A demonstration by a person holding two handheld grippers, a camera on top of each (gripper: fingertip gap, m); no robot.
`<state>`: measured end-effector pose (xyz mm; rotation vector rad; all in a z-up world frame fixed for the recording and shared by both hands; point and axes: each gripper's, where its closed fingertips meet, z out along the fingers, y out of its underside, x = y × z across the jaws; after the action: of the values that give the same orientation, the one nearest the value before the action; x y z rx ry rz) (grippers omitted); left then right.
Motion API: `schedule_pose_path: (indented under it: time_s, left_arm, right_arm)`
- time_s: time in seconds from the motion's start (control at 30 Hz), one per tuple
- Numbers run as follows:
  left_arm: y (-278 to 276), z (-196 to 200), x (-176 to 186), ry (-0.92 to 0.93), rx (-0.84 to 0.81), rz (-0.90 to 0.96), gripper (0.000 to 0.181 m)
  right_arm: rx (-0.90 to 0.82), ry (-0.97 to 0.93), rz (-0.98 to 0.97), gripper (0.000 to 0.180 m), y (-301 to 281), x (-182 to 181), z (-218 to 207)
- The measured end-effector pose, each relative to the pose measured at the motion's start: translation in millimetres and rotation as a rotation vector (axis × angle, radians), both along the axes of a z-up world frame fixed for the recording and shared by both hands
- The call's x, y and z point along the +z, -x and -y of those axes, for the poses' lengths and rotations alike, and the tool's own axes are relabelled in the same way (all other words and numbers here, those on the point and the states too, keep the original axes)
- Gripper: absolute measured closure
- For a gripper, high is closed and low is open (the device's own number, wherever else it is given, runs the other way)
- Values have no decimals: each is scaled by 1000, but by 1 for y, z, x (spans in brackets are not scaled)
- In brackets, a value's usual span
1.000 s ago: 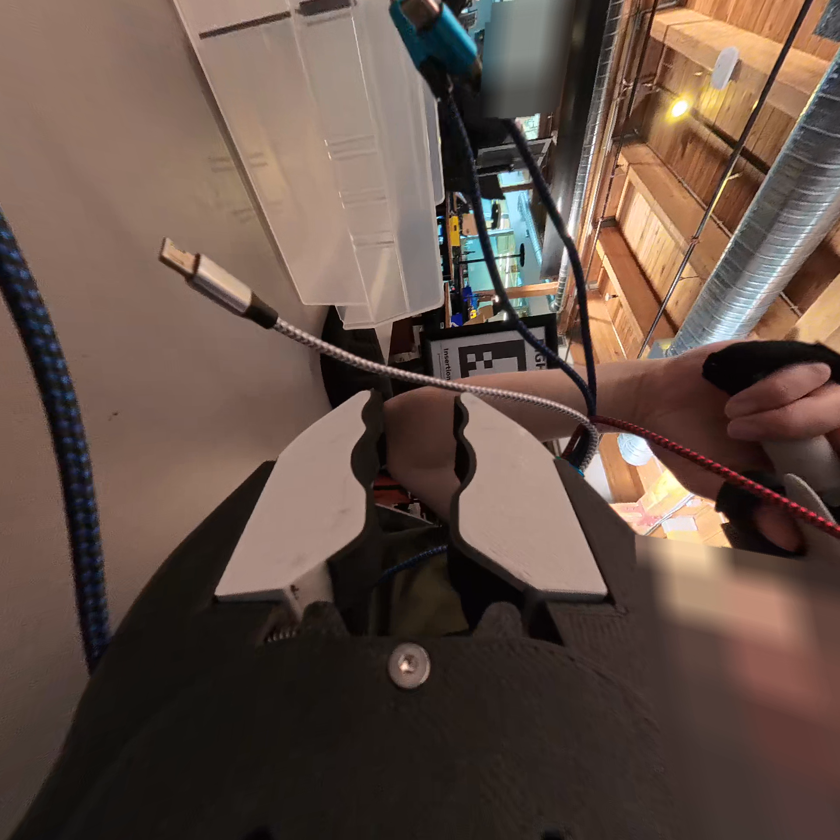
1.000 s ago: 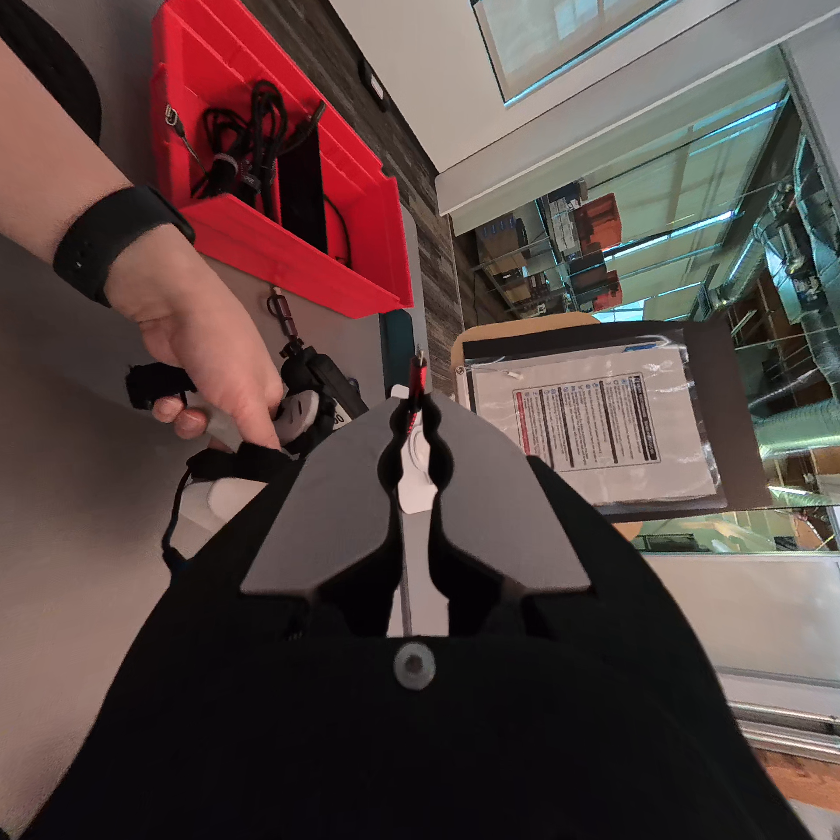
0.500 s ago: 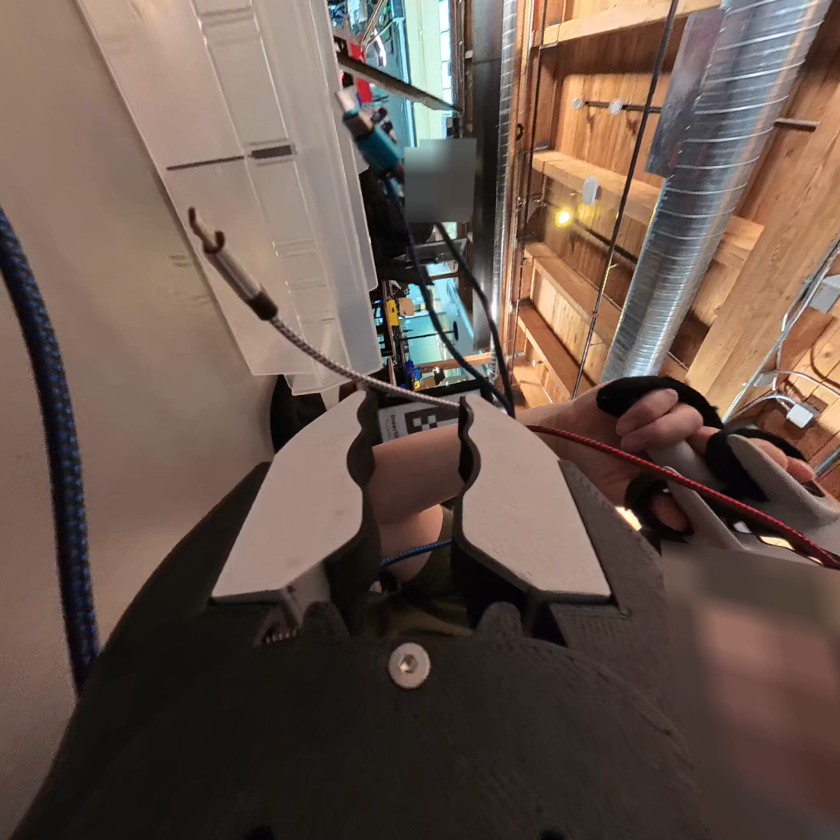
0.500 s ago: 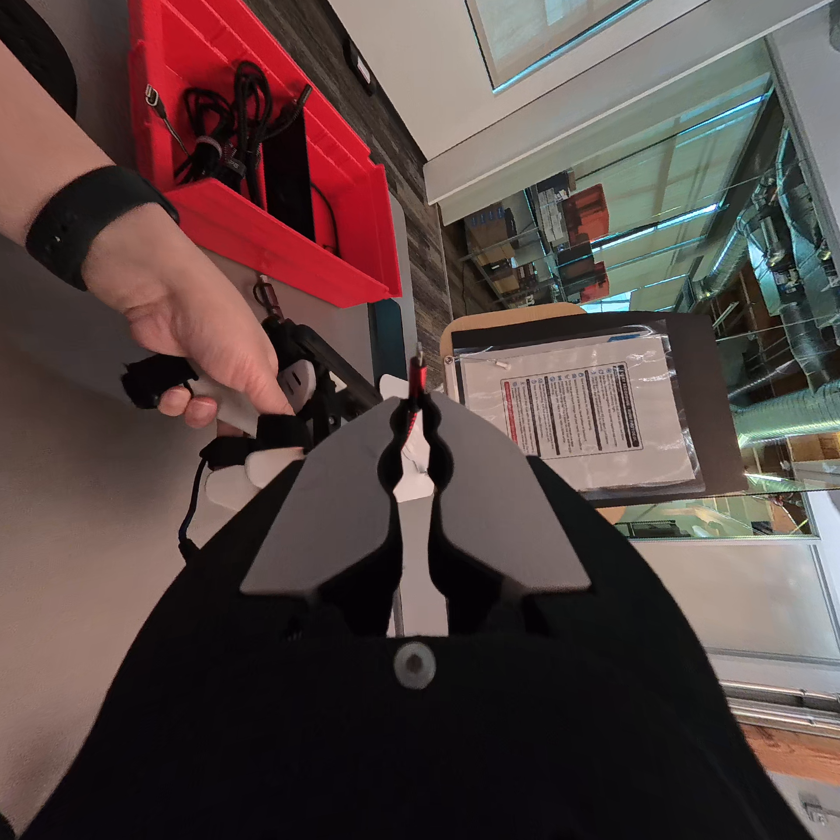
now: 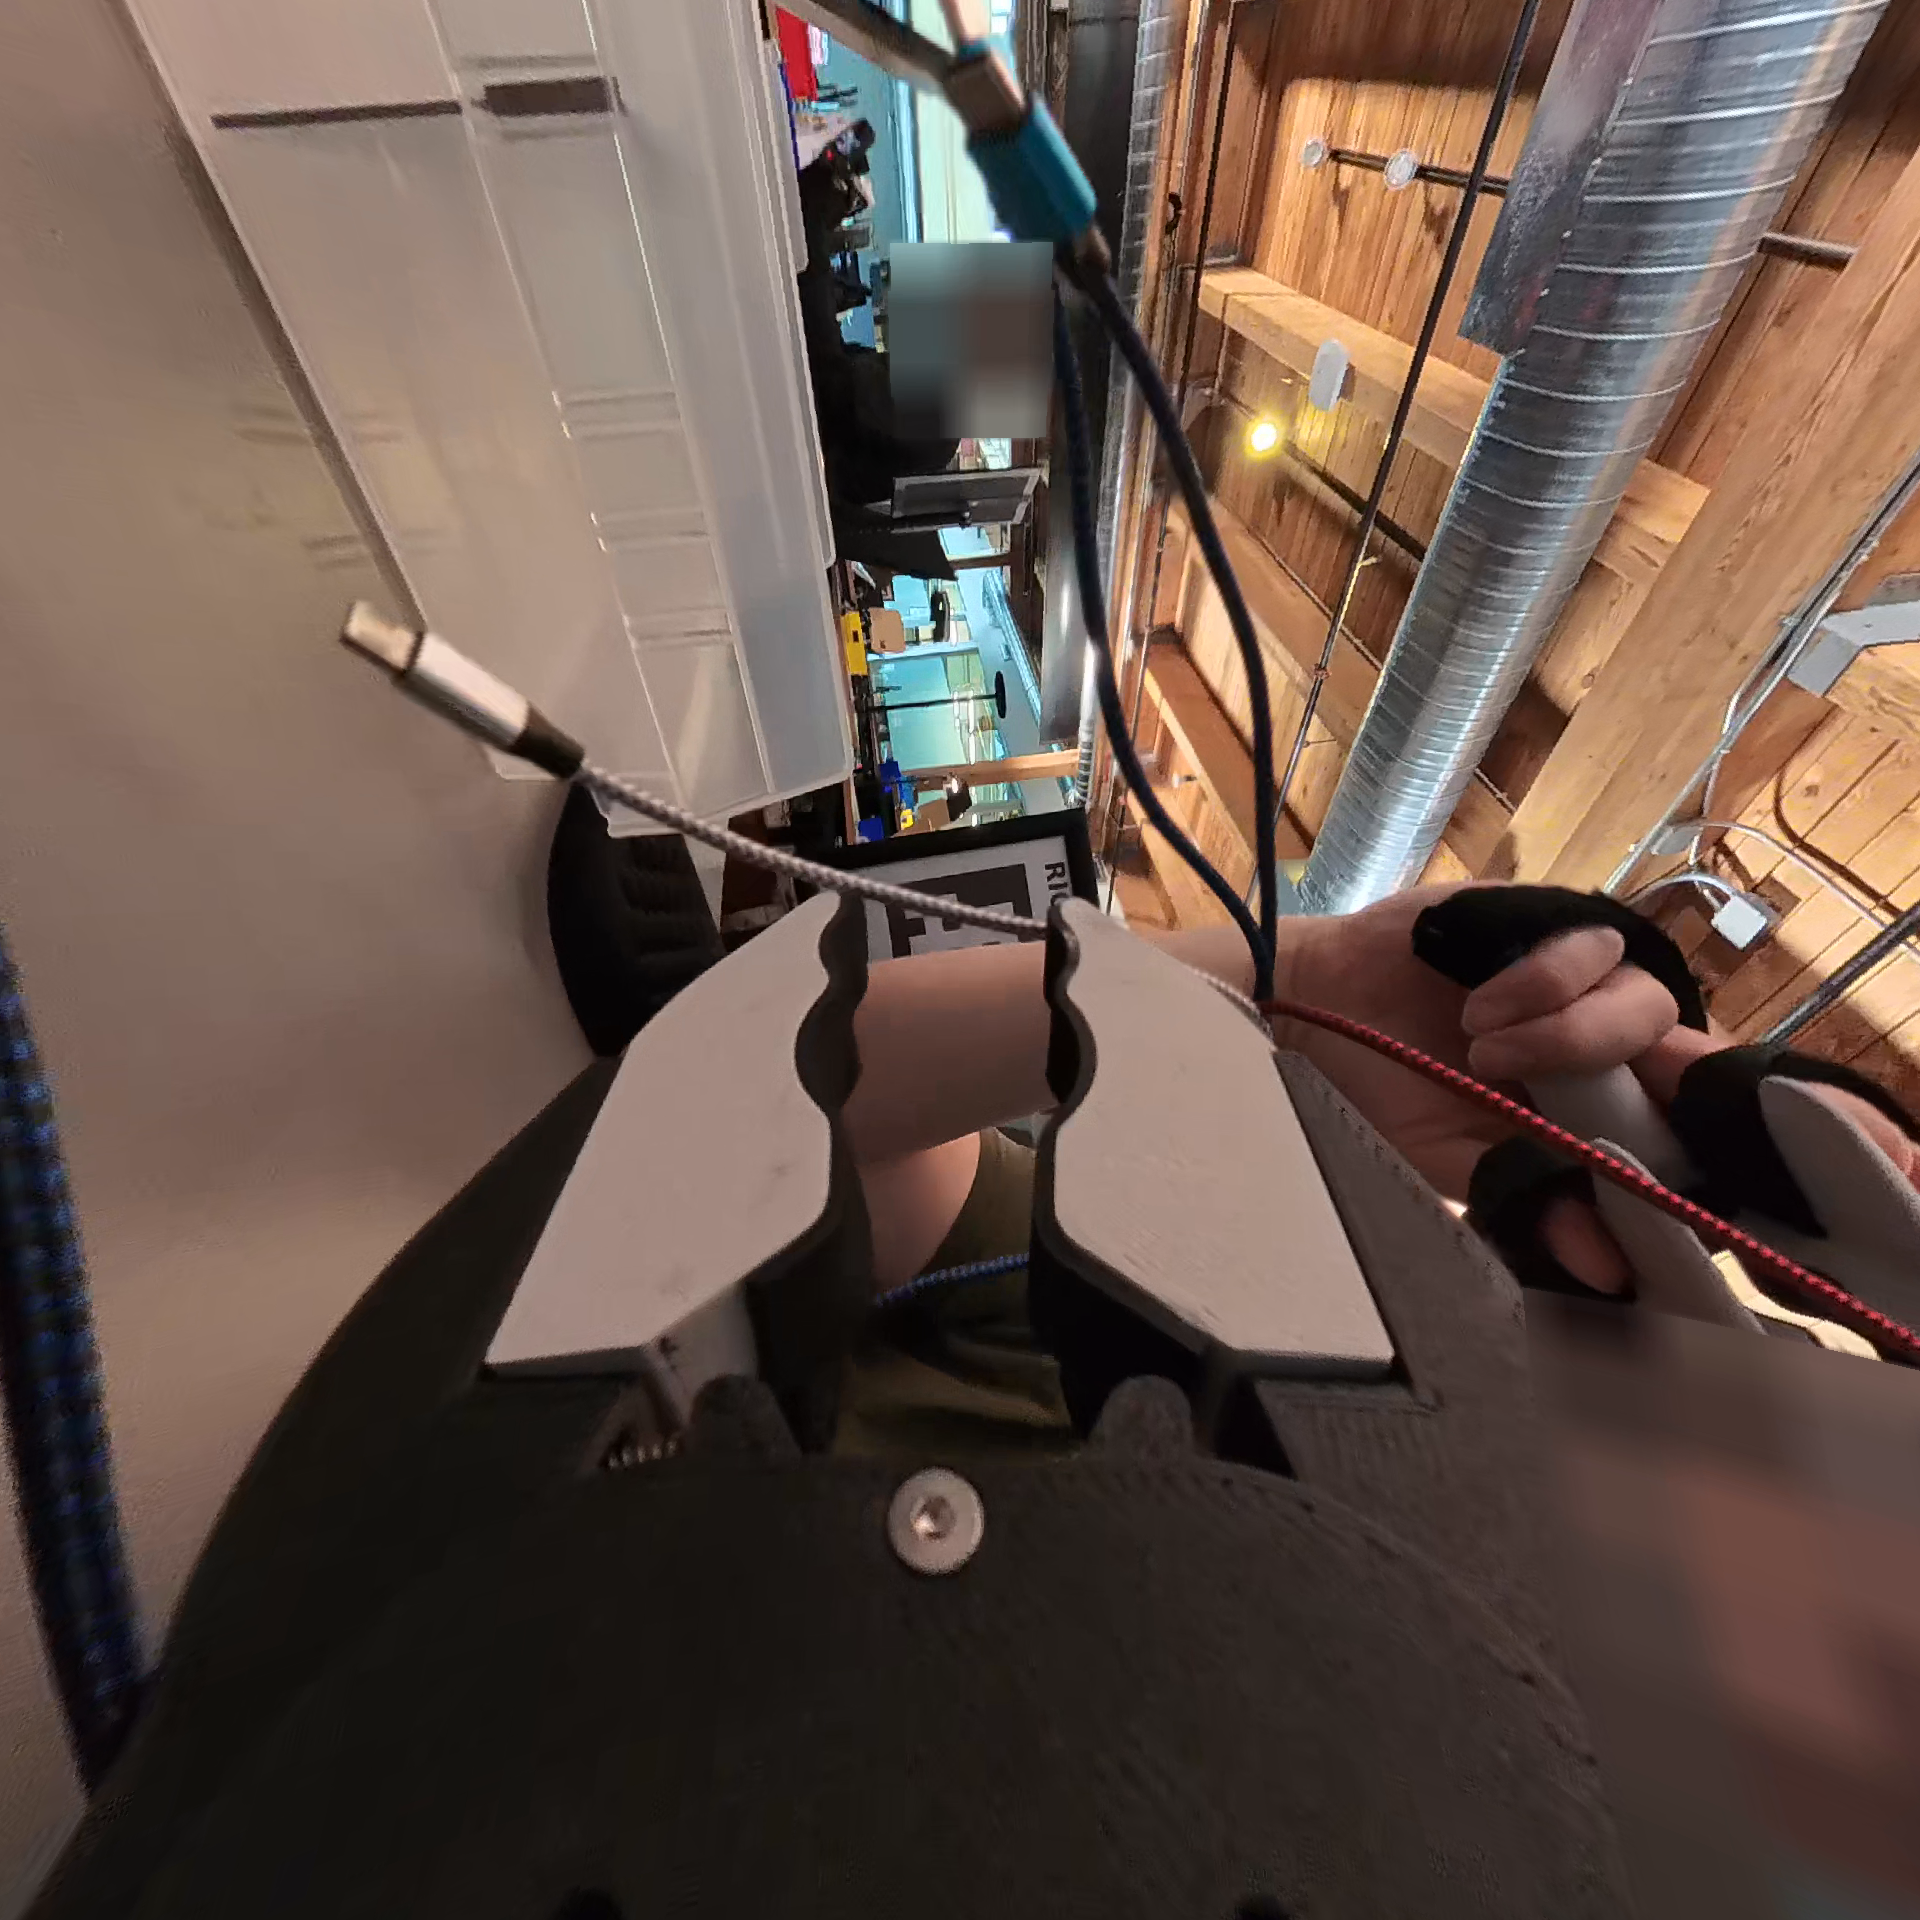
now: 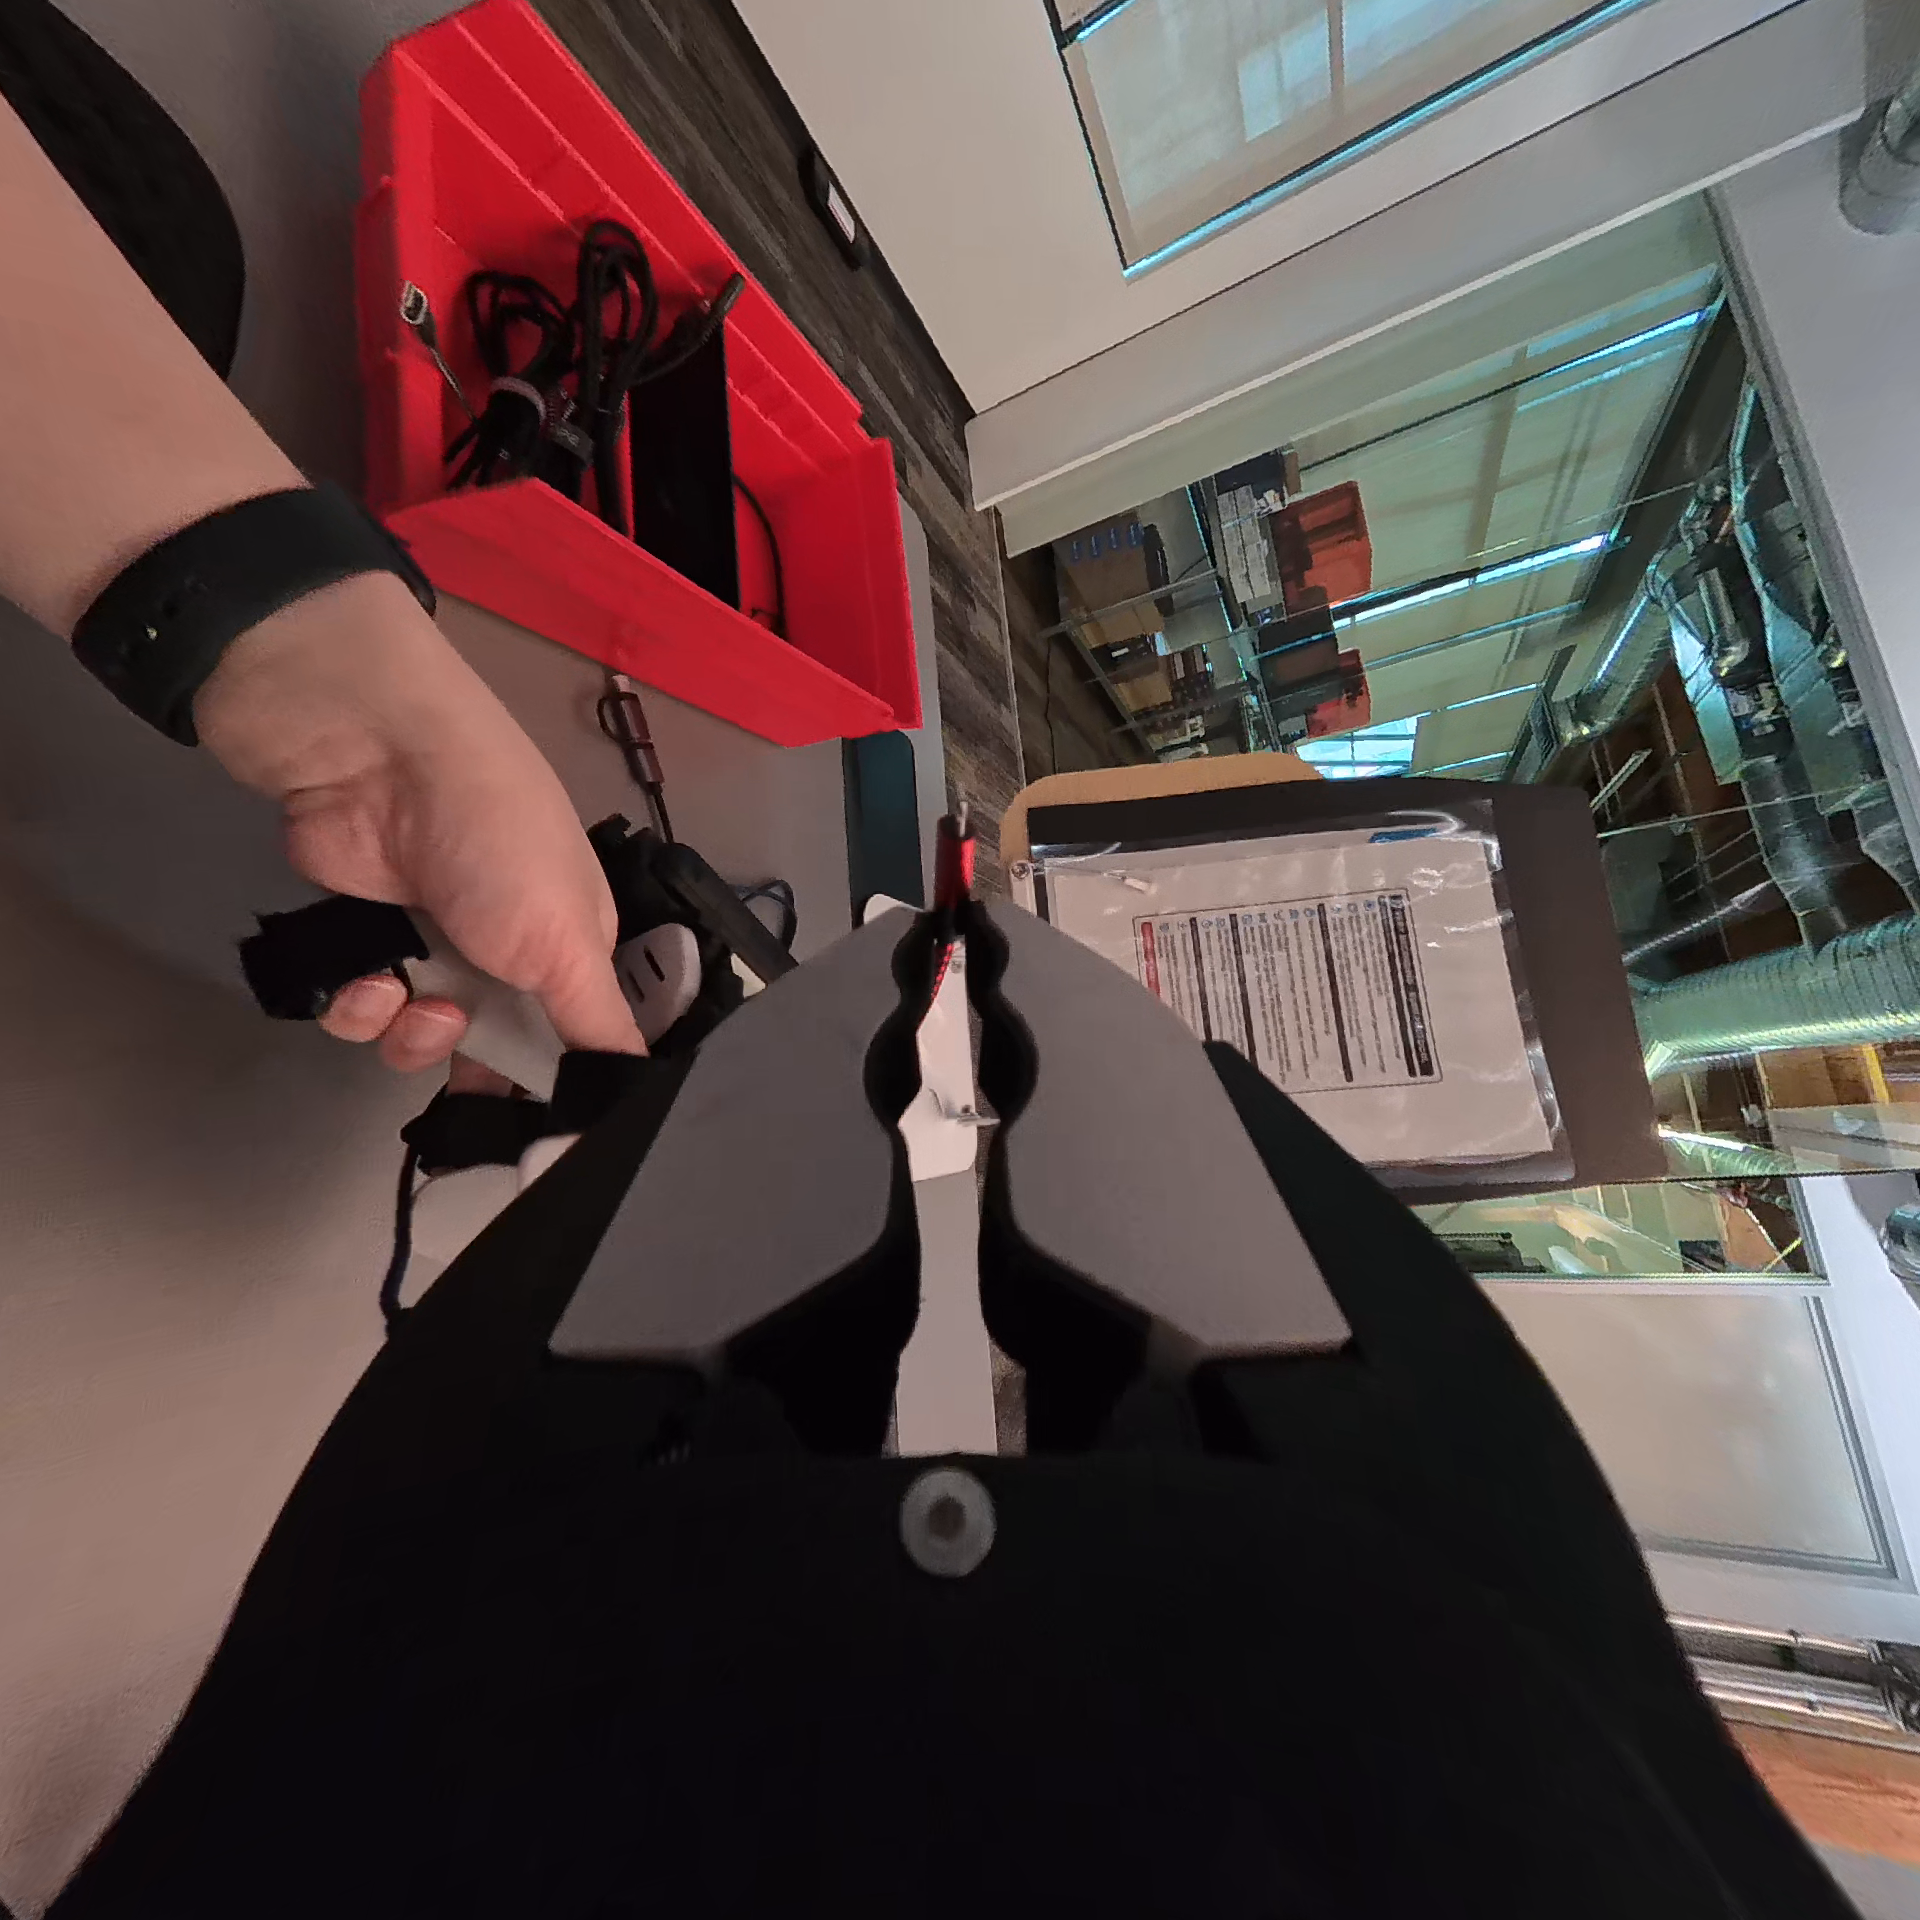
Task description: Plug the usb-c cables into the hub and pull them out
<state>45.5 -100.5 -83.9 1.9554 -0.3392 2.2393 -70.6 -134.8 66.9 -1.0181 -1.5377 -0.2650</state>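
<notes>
My left gripper (image 5: 951,925) is open and empty; a person's forearm shows through the gap. A silver braided cable with a USB-C plug (image 5: 457,691) hangs in the air just beyond its fingertips. A cable with a blue plug (image 5: 1029,171) dangles higher up. A red braided cable (image 5: 1455,1081) runs off toward the hand (image 5: 1538,1029) holding the other gripper. My right gripper (image 6: 948,920) is shut on the red cable, whose red plug (image 6: 951,857) sticks out past the fingertips. I cannot make out the hub in either view.
A thick dark-blue braided cable (image 5: 52,1299) runs along the left edge. Clear plastic bins (image 5: 540,416) stand on the pale table. A red bin (image 6: 644,613) holds black cables. A hand (image 6: 436,831) grips the other gripper (image 6: 675,914). A sheet in plastic (image 6: 1299,997) lies on a dark board. Across from one pair of fingers to the other is roughly 20 centimeters.
The loose silver plug and the blue plug have swung about in the left wrist view as that gripper turned. The right gripper has stayed shut on the red cable and shifted slightly.
</notes>
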Motion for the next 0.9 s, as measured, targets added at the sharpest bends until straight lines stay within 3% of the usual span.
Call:
schedule_pose_path:
  time_s: [0.13, 0.4, 0.57, 0.77, 0.9]
  left_arm:
    - [3, -9, 2, 44, 49, 36, 155]
    - [0, 5, 3, -66, -36, 14, 169]
    - [9, -10, 24, -99, 27, 122, 178]
    - [26, -36, 40, -367, 171, 107, 179]
    - [38, -54, 50, -548, 299, 100, 179]
  right_arm:
    - [20, -5, 13, 174, 5, -2, 6]
    - [40, 7, 37, 173, 7, -6, 10]
    - [-11, 61, 96, 173, -2, -20, 3]
    - [-201, 282, 138, 173, -47, -45, -26]
    - [-255, 407, 57, 173, -67, -51, -47]
